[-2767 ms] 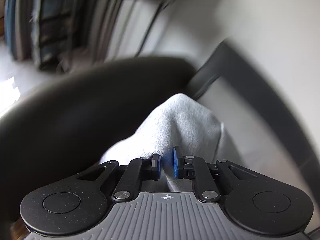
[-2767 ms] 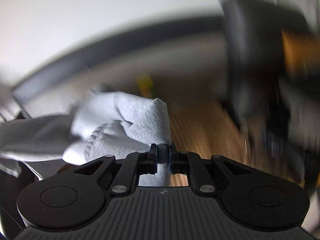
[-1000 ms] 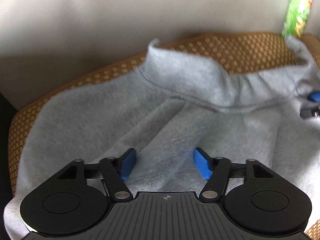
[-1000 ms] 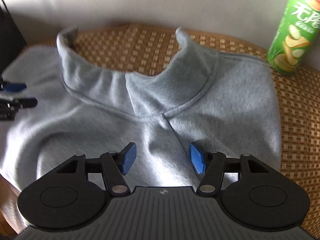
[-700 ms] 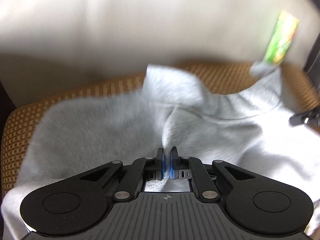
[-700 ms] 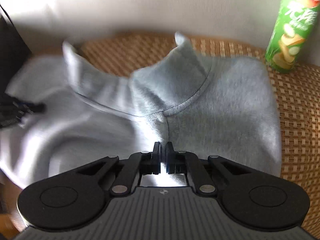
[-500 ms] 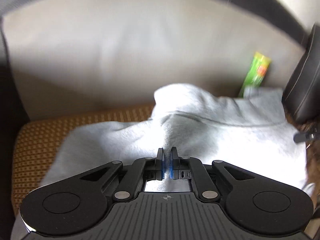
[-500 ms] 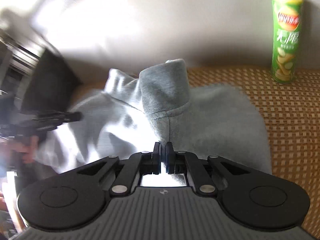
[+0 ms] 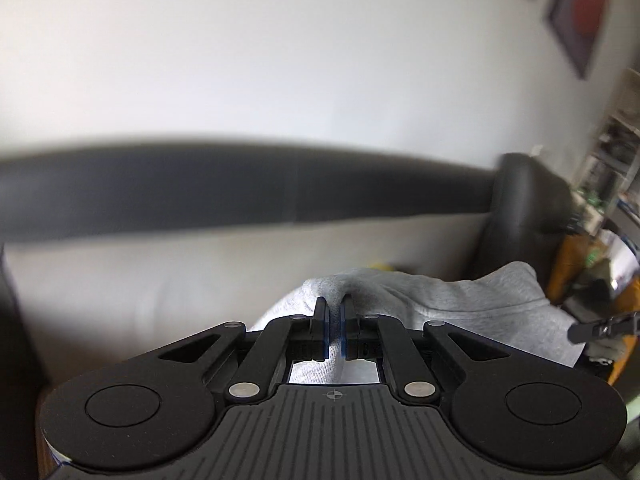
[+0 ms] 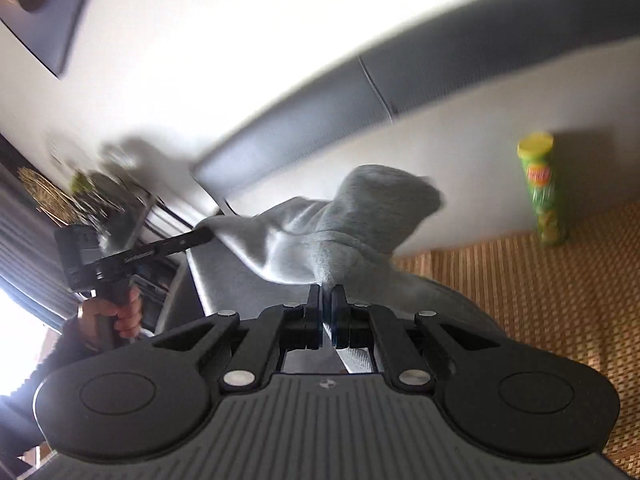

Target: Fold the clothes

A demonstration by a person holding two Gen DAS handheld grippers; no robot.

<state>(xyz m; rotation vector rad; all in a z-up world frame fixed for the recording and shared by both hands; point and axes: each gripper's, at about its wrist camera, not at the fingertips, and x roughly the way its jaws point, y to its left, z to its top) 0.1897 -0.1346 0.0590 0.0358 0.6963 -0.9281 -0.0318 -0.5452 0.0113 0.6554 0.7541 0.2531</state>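
Both claws have a pinch of the grey sweatshirt (image 9: 460, 292) and carry it in the air above the woven seat mat (image 10: 560, 300). The left gripper (image 9: 334, 312) has its blue-padded jaws pressed together on a fold of the cloth, which bunches up just past its tips and runs off to its right in a long slack ridge. At the far right edge of that same view, the black fingers of the other tool poke in beside the cloth. The right gripper (image 10: 326, 300) is likewise clamped on a gather of the fabric; the collar end rises just ahead of its tips as a rounded grey hump, and the rest stretches away to its left to where the other claw grips it. A hand (image 10: 120, 312) is wrapped around that tool's handle, lower left of the right claw. Well off to the right of the right claw, a green chip can (image 10: 542, 188) stands upright on the mat against the pale backrest (image 10: 460, 168), apart from the cloth. Much of the background is blurred.
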